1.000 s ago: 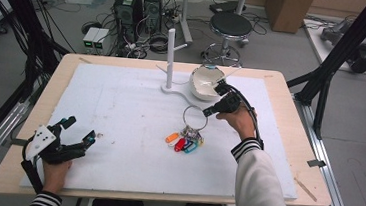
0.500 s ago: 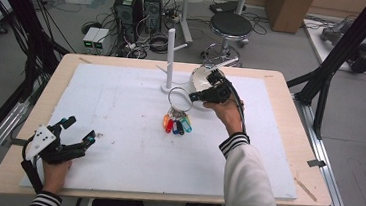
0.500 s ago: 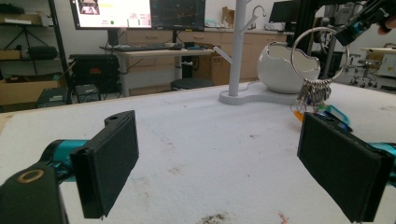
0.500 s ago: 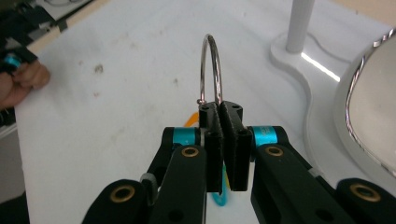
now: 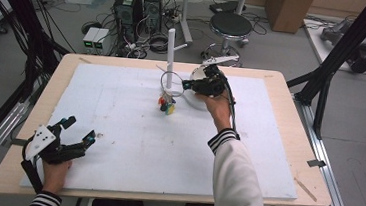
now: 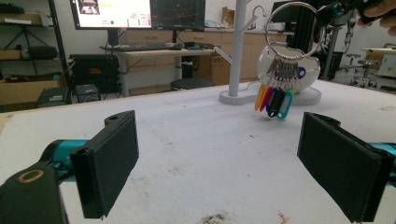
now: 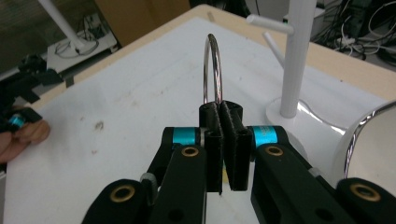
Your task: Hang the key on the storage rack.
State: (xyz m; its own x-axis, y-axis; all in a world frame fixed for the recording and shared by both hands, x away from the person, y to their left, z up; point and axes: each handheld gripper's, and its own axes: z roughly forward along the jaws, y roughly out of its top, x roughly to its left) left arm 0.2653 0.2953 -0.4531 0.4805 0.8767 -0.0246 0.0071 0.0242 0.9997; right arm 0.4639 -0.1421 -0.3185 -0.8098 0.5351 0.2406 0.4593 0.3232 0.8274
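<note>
My right gripper (image 5: 187, 85) is shut on a large metal key ring (image 5: 168, 85) and holds it in the air. Several coloured tags (image 5: 167, 104) dangle from the ring just above the white board. The ring hangs right beside the post of a white peg stand (image 5: 170, 51); whether they touch I cannot tell. In the right gripper view the jaws (image 7: 221, 109) pinch the ring (image 7: 212, 65) edge-on, with the stand (image 7: 294, 60) to the right. My left gripper (image 5: 79, 129) rests open at the near left corner, nothing between its jaws (image 6: 229, 158), and looks toward the tags (image 6: 275, 100).
A white bowl (image 5: 199, 72) sits behind the right hand, next to the stand's base. The white foam board (image 5: 132, 144) covers most of the wooden table (image 5: 289, 122). Cables, computers and a stool stand on the floor beyond the far edge.
The right gripper has carried the key ring left and farther away, from mid-table up to the peg stand. The left gripper has stayed put.
</note>
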